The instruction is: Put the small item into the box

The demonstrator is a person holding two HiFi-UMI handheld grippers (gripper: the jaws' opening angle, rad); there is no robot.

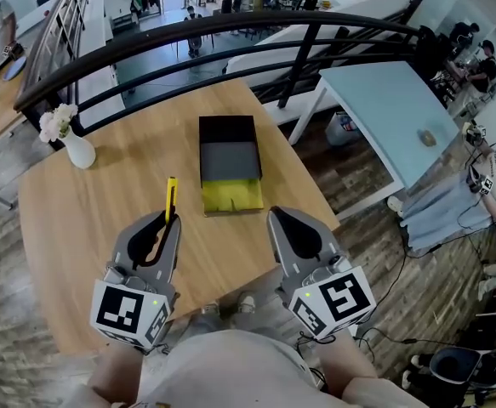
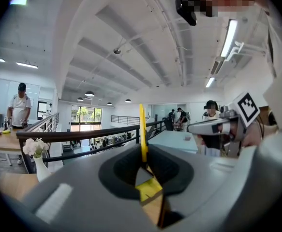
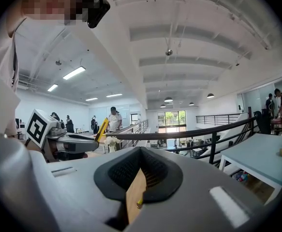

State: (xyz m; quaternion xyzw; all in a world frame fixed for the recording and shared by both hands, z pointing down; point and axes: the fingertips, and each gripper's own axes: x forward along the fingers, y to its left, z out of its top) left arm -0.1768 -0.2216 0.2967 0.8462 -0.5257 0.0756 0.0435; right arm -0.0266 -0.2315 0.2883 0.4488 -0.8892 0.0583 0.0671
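Observation:
A slim yellow and black small item (image 1: 170,195) sticks forward out of my left gripper (image 1: 169,218), whose jaws are shut on its lower end. In the left gripper view the item (image 2: 142,132) rises upright from my left gripper (image 2: 144,166). An open black box (image 1: 228,155) with a grey inside and a yellow front flap lies on the wooden table (image 1: 103,202), just ahead and to the right of the item. My right gripper (image 1: 275,216) hovers near the table's right edge, shut with nothing in it. In the right gripper view my right gripper (image 3: 140,170) shows only a thin slit.
A white vase with pale flowers (image 1: 71,143) stands at the table's far left. A black railing (image 1: 230,32) curves behind the table. Beyond it and lower stands a light blue table (image 1: 384,109). People stand at the edges of the room.

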